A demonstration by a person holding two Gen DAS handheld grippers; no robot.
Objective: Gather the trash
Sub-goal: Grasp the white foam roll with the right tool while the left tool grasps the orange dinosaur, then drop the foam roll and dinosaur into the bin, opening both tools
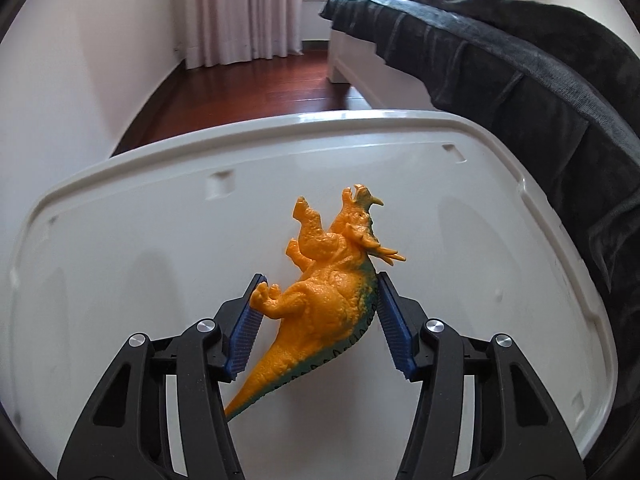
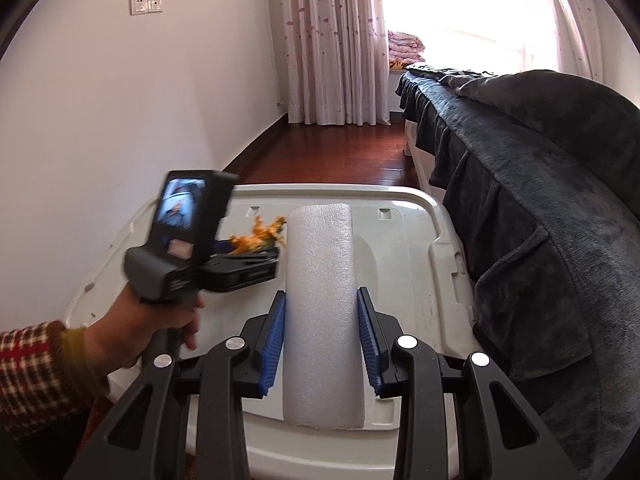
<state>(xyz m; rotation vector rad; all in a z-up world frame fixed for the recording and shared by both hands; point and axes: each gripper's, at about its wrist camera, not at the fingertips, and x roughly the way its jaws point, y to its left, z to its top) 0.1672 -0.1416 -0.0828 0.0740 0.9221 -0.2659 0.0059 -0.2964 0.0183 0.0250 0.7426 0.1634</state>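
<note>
Working largest to smallest, we note a bed draped in dark grey plush blanket [image 2: 540, 184] along the right, then a white plastic bin lid [image 1: 140, 240] serving as our desk. On it lies an orange plastic horned dinosaur toy [image 1: 328, 288], on its side, tail toward us, long axis running away and rightward. Our left gripper [image 1: 318, 304] brackets its torso, blue pads touching hind foot and back, so we judge it gripped. Our right gripper [image 2: 322, 320] is clamped narrow on a white foam roll [image 2: 320, 312] standing along the fingers. From the right wrist view the toy is blurred and half hidden behind the left tool. No trash container is visible.
</note>
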